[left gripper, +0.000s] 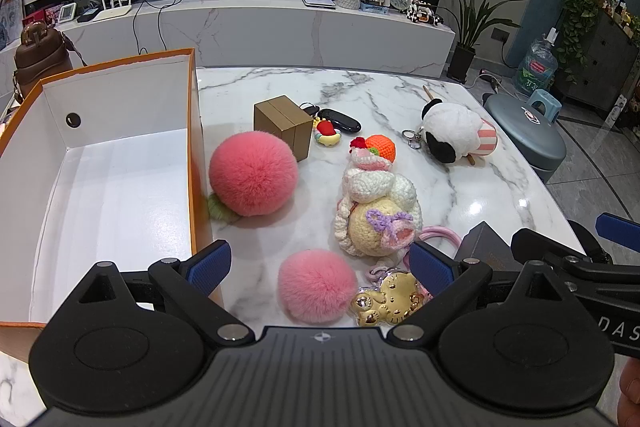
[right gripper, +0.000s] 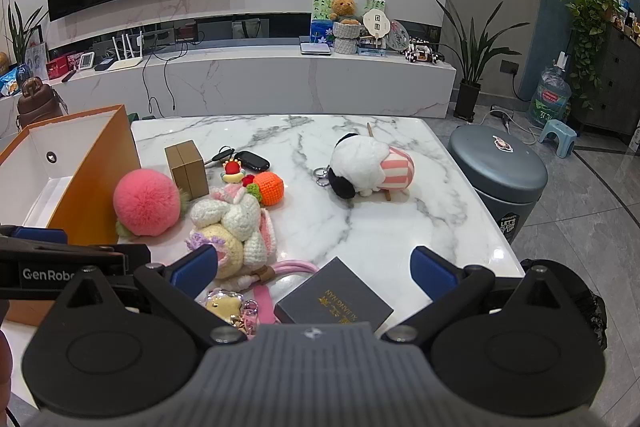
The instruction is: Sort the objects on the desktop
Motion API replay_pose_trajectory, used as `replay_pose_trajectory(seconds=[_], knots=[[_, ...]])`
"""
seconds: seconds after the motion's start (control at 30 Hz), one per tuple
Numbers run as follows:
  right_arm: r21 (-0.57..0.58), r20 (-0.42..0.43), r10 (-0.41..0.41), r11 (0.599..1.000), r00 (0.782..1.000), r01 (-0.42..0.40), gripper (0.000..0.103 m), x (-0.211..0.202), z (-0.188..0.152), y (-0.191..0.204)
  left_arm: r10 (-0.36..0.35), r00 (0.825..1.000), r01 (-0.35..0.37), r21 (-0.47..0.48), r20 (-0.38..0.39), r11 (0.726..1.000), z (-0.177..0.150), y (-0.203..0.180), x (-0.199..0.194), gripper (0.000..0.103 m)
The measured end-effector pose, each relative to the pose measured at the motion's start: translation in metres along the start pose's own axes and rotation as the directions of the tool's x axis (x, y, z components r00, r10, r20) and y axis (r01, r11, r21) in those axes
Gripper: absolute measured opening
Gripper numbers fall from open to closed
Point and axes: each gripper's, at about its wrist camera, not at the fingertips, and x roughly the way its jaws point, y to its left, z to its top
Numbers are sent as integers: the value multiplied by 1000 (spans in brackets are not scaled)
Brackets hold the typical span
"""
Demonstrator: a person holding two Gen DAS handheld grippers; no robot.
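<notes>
Left gripper (left gripper: 320, 263): jaws wide, nothing between the pads, tilted down over a small pink pompom (left gripper: 316, 287) and a gold bear charm (left gripper: 386, 301). Right gripper (right gripper: 314, 269): jaws wide too, empty, above a dark gift box (right gripper: 334, 301).

Beyond them on the marble table (right gripper: 400, 227): crochet doll (left gripper: 376, 211), big pink pompom (left gripper: 253, 174) just beside the orange box (left gripper: 120, 155), brown cube (left gripper: 283, 125), key fob (left gripper: 340, 119), crochet orange (left gripper: 381, 146), panda plush (left gripper: 452, 131) well apart to the right.

Orange box interior shows bare white where visible. Judgement: sorting not begun; every item is left on the table.
</notes>
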Motion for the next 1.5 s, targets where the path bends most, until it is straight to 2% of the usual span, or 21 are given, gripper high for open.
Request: replay_pose_trajectory(seconds=[0.8, 0.97, 1.07, 1.2, 1.37, 1.5], knots=[[-1, -1, 7, 1000, 1000, -7, 102, 2, -1, -1, 4, 1000, -4, 7, 0, 1000, -1, 0, 1, 103], [0, -21, -15, 1000, 1000, 15, 102, 14, -4, -9, 19, 1000, -19, 59, 2, 998, -7, -5, 0, 103], [-18, -55, -13, 1000, 998, 12, 102, 25, -8, -18, 2, 1000, 0, 96, -20, 995, -14, -15, 3, 103], [-112, -114, -10, 994, 993, -3, 102, 44, -9, -20, -4, 998, 13, 150, -61, 989, -30, -32, 12, 103], [-291, -204, 71, 948, 976, -130, 102, 73, -13, -21, -5, 993, 29, 204, -115, 978, -47, -51, 29, 103], [-302, -273, 134, 928, 953, -217, 102, 92, -23, -35, 5, 990, 25, 214, -138, 976, -53, -53, 38, 103]])
